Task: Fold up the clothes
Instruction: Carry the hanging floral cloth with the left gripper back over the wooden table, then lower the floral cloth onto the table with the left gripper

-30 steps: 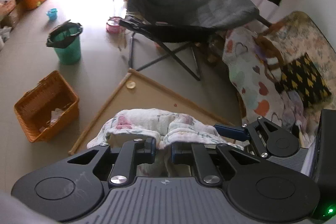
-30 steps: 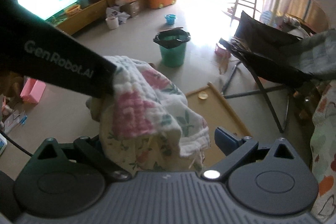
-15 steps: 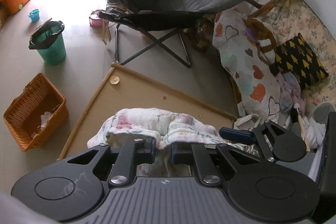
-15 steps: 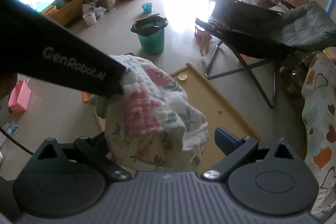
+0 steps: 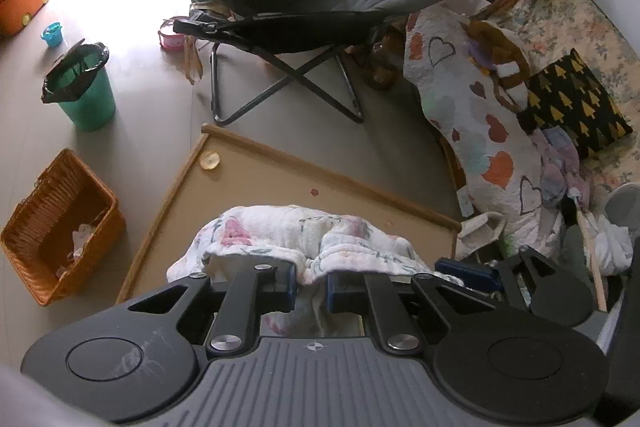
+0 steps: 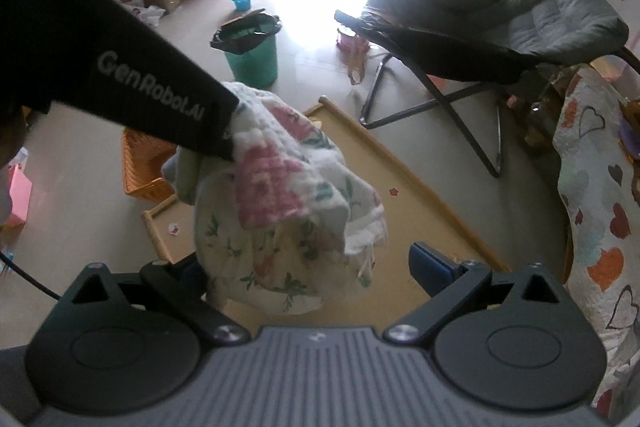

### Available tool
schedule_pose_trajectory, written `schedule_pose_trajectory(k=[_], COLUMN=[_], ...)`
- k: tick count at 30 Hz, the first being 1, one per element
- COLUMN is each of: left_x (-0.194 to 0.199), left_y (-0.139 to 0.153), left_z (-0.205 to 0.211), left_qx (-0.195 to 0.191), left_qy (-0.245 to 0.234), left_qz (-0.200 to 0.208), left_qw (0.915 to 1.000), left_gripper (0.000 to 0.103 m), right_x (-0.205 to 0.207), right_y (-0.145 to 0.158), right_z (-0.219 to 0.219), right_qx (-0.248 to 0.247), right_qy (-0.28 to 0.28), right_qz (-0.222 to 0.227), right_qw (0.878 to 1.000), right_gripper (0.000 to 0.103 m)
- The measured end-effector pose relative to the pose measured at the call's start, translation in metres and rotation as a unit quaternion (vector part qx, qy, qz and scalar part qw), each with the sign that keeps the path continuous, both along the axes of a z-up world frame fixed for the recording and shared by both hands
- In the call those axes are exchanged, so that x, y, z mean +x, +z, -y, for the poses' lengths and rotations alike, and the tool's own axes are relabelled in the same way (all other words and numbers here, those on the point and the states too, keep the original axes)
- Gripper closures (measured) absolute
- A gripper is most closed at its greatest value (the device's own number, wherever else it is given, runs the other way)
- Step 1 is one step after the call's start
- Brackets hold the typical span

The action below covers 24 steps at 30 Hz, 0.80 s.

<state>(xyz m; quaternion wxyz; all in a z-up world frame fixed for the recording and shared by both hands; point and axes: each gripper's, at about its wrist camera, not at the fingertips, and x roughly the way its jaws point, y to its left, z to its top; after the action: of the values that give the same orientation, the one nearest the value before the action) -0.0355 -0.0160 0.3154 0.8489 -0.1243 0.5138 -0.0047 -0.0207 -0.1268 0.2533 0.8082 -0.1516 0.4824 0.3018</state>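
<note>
Left tongs: the left gripper [image 5: 311, 287] is clamped on a bunched edge of the white floral muslin cloth [image 5: 304, 231], blue pads nipping a fold between them.
Right tongs: the right gripper [image 6: 316, 267] stands with its jaws wide apart; the cloth hangs loosely between them, and no pad is seen pressing it.
Cloth: off the surface, draped from the left tongs' black body [image 6: 120, 75], which crosses the right wrist view, and dangling above the board.
Change: over the last second the tan wooden-rimmed board [image 5: 256, 179] has grown larger and nearer in both views while the cloth's drape is unchanged. Both tongs look to be bringing it down.
Meaning: a judgement only. The cloth is being carried to the board to be spread; no fold is made yet, and the right tongs will need a corner of their own.
Surface: the board lies on a grey tiled floor, bare apart from a few small scraps.
Room: orange wicker basket [image 5: 60, 227] left of the board, teal bucket with a black liner [image 5: 80, 87] beyond, dark folding chair [image 5: 320, 7] behind, heart-patterned quilt [image 5: 472, 131] to the right.
</note>
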Motion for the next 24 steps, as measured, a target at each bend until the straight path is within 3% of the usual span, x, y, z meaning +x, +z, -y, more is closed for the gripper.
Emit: schedule_pose_trajectory(k=[12, 24], left_x=[0.043, 0.076], left_y=[-0.032, -0.07], left_z=[-0.015, -0.018], left_qx=[0.03, 0.035], left_qy=[-0.001, -0.005], left_qz=[-0.015, -0.038], left_qw=[0.9994, 0.9986], left_gripper=[0.09, 0.09], right_x=[0.008, 0.015], right_y=[-0.024, -0.037], right_z=[-0.007, -0.011], right_qx=[-0.029, -0.054], right_qy=[-0.035, -0.048], right_qz=[-0.012, -0.024], right_qw=[0.999, 0.997], right_gripper=[0.003, 0.002])
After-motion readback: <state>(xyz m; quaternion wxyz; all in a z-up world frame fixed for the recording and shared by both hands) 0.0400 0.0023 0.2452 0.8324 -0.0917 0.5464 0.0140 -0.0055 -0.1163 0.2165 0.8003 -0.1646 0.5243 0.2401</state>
